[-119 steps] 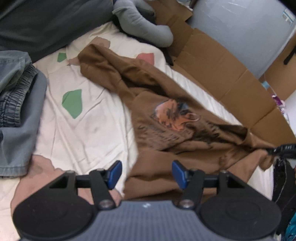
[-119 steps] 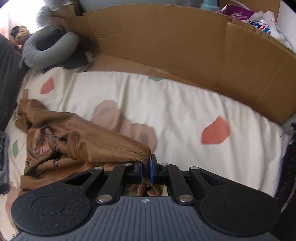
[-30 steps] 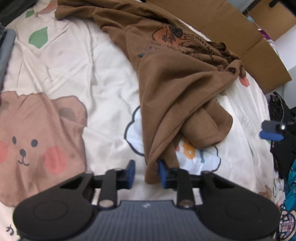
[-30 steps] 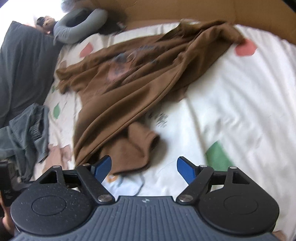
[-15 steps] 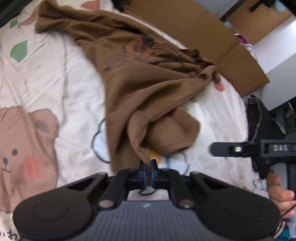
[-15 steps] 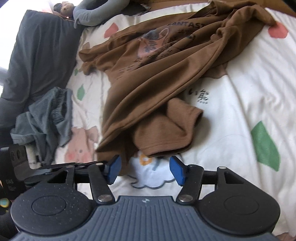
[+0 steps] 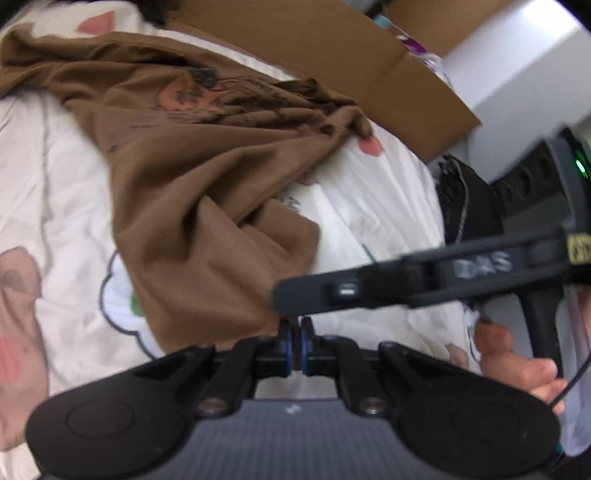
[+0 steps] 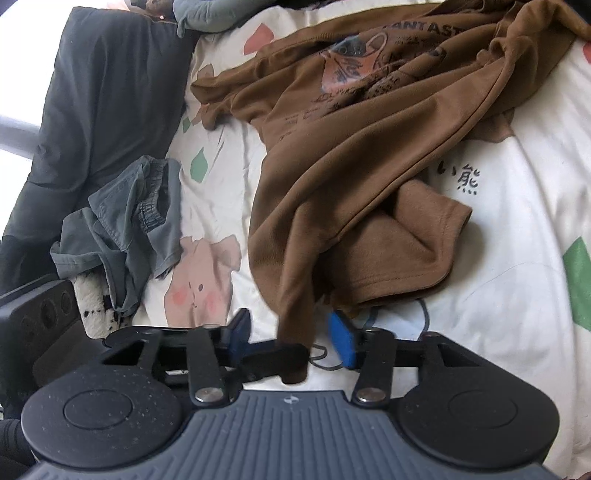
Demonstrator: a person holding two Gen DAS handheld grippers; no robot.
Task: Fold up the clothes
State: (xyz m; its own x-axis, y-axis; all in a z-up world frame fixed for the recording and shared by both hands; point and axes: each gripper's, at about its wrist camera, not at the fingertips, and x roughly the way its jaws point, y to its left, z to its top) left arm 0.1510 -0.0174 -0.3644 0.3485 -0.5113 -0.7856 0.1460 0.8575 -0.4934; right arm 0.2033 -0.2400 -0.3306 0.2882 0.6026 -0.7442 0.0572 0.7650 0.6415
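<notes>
A brown T-shirt (image 7: pixel 192 177) with an orange print lies crumpled on the cartoon bed sheet (image 7: pixel 55 177). My left gripper (image 7: pixel 294 347) is shut on the shirt's near hem corner. In the right wrist view the same T-shirt (image 8: pixel 351 155) stretches down in a narrow strip to the held corner. My right gripper (image 8: pixel 291 338) is open, its blue pads (image 8: pixel 343 343) either side of that strip, just above the left gripper's fingertips. From the left wrist view, the right gripper's body (image 7: pixel 424 284) crosses close in front, a hand (image 7: pixel 517 354) on its handle.
Grey shorts (image 8: pixel 122 214) lie crumpled at the sheet's left edge beside a dark blanket (image 8: pixel 103 92). A grey neck pillow (image 8: pixel 207 14) sits at the far end. Flattened cardboard (image 7: pixel 332 48) lines the far side of the bed. A dark bag (image 7: pixel 465 206) hangs at the right.
My left gripper has shut on the shirt's hem corner and lifted it. The right gripper has come across to that corner, and its jaws have narrowed around the hanging strip.
</notes>
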